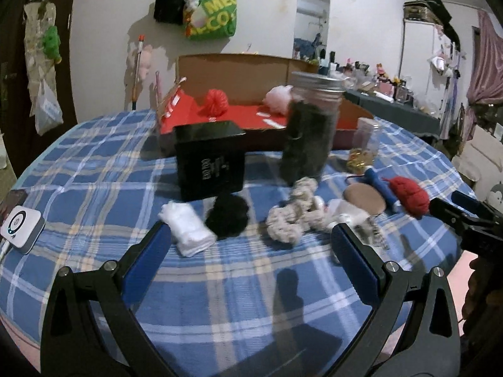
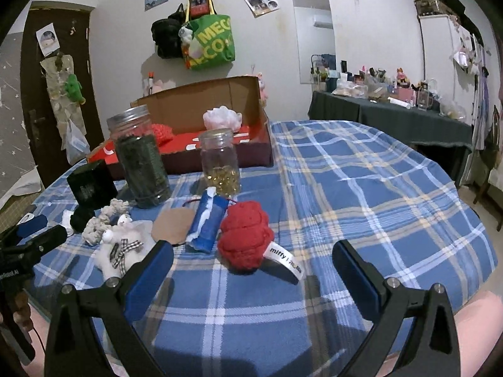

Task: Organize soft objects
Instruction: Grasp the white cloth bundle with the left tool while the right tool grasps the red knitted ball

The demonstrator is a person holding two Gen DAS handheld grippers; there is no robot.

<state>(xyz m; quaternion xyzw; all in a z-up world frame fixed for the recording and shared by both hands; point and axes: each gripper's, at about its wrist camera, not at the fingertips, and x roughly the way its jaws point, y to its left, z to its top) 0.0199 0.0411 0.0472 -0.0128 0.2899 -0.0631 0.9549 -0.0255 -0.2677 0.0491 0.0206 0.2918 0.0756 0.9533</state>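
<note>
While both tools hover spread wide and grasping nothing, the left tool faces a white cloth, black pom-pom and beige scrunchie on the plaid desk. Ahead of the right tool lies a red knit piece. A dark jar partly hides the pink puff in the red box; its contents are unclear.

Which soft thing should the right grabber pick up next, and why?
Probably the red knitted toy: ease the right gripper forward and close on it. Its jaws are open and empty, with the toy lying just ahead between them, and two soft things already sit in the red-lined cardboard box.
</note>
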